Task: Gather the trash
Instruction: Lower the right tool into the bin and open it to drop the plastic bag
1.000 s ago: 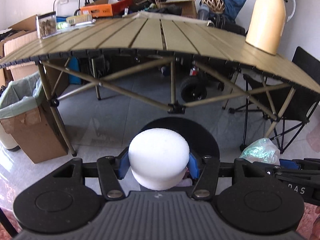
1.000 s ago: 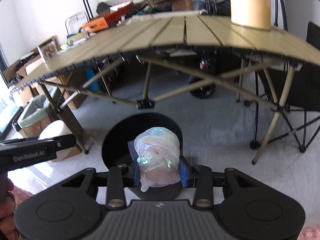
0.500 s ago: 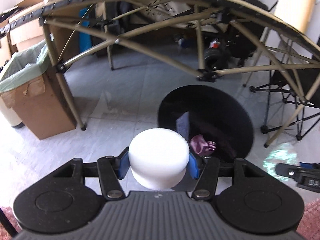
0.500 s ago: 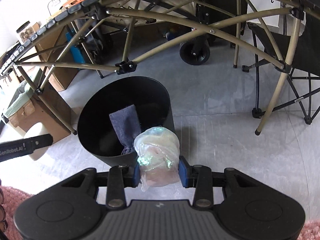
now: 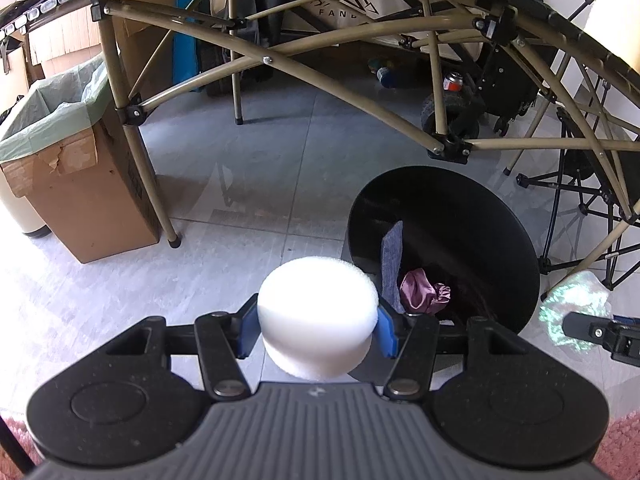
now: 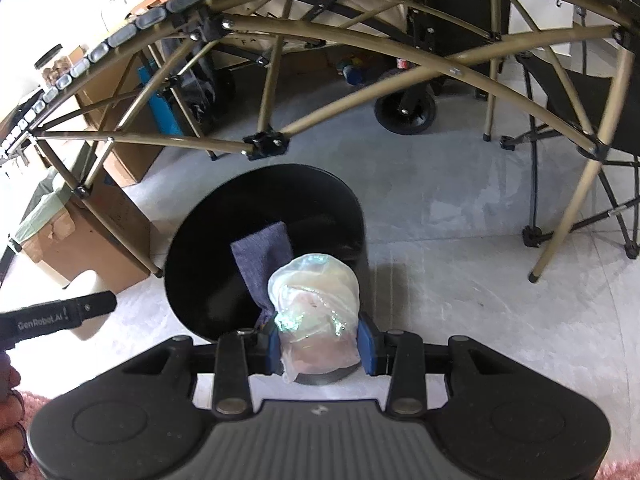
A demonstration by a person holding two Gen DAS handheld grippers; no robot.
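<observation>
A pale grey tiled floor (image 5: 248, 168) is seen in both wrist views, w/ a strip of pink rug (image 6: 624, 470) at the near edge. The space overhead is spanned by the underside of a folding table (image 5: 304, 62), its olive tube frame crossed w/ diagonal braces. A cardboard box lined w/ a green bag (image 5: 60, 152) is set by the table's left leg. A black folding chair (image 6: 576, 92) is placed to the right, and a wheeled cart (image 5: 460, 112) plus other clutter is stowed behind the table.

A round black bin (image 6: 264, 248) is stood on the floor just in front of the table. A grey-blue cloth (image 6: 262, 256) is draped inside it against the wall, and a crumpled purple item (image 5: 422, 292) is seen at the bottom.

The left gripper (image 5: 318, 326) is held abt half open, its blue pads pressed on both sides of a white foam puck (image 5: 318, 312); the puck is kept above the floor, just left of the bin rim. The right gripper (image 6: 322, 344) is set narrower, clamped on a crumpled iridescent plastic bag (image 6: 314, 308), which is held over the bin's near rim. The left tool's finger is also caught at the left edge of the right wrist view.
</observation>
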